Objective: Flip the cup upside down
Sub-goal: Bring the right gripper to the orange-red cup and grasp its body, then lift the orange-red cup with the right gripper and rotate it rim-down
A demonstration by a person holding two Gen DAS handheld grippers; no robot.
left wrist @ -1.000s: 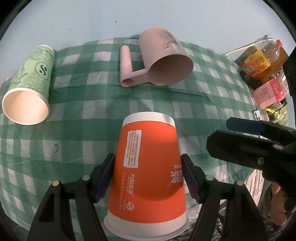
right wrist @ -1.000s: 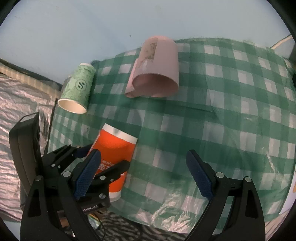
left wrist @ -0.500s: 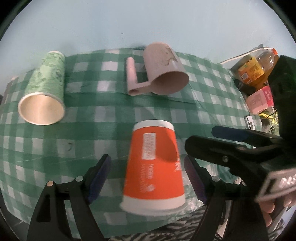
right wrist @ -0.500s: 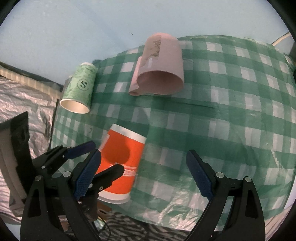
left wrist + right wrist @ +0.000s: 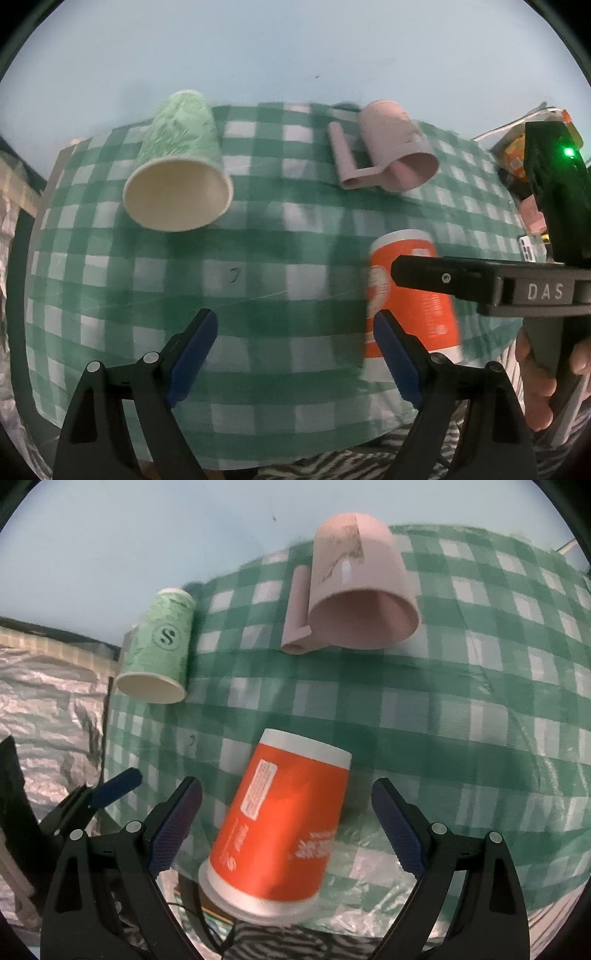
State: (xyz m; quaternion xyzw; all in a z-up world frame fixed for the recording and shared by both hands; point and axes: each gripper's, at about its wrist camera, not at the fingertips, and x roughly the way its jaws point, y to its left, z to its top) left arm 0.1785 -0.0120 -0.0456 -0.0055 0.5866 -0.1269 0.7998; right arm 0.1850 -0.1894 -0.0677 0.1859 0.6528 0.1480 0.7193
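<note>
Left wrist view shows the change from one second ago: our left tool (image 5: 295, 354) then clamped the orange cup (image 5: 410, 302), and now it has let go and swung left, so the cup sits off to its right, outside the jaws. The cup stands mouth down on the green checked cloth (image 5: 258, 266) of the worktop, white base uppermost, close to the near edge. In the right wrist view the same orange cup (image 5: 284, 830) now fills the space between the fingers of our right tool (image 5: 288, 830), whereas earlier it lay well to the left of them.

Tool state: the left tool is spread wide and holds nothing; only cloth shows between its blue pads (image 5: 192, 350). The right tool is also spread wide, with the cup between its pads (image 5: 173, 829) and a visible gap on each side, so it grips nothing. We cannot tell whether the cup's rim overhangs the cloth edge.

Edges and room: the green paper cup (image 5: 177, 166) lies on its side at the far left, mouth toward us, near the left edge of the cloth. The pink mug (image 5: 395, 151) lies on its side at the far edge, handle to its left. Open cloth separates both from the orange cup. Crinkled silver sheeting (image 5: 48, 701) lies beyond the left edge.
</note>
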